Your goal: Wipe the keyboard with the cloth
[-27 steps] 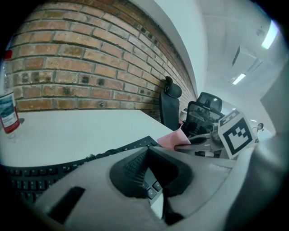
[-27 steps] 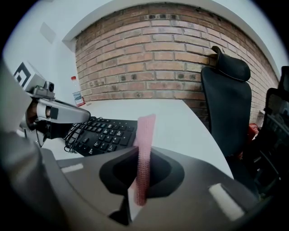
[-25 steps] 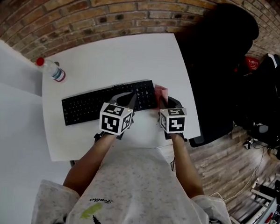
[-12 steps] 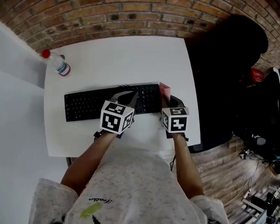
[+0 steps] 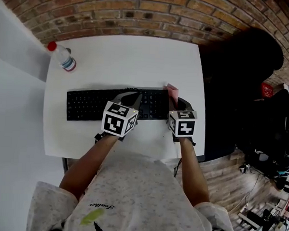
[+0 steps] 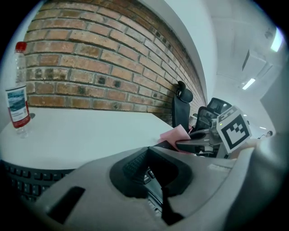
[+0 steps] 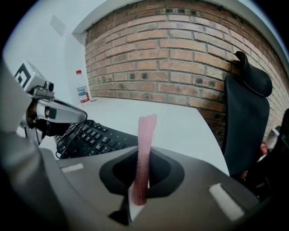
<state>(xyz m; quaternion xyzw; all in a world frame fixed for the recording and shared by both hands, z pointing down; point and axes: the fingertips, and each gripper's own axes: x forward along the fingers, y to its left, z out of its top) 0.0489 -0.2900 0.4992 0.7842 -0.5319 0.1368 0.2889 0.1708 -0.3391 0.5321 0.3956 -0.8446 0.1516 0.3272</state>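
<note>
The right hand-held gripper (image 5: 174, 98) grasps the pink cloth (image 7: 144, 153) near the right edge of the worktop (image 5: 123, 58), while the left hand-held gripper (image 5: 131, 94) is clenched empty over the keyboard (image 5: 89, 105).

Pink cloth (image 7: 143, 155), black keyboard (image 5: 87, 105), white table (image 5: 128, 58) — red-brick wall (image 5: 140, 13)

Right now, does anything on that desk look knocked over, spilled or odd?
Nothing stands out. The keyboard lies flat on the table, the bottle stands upright near its far corner, and the cloth is pinched in the right gripper.
</note>
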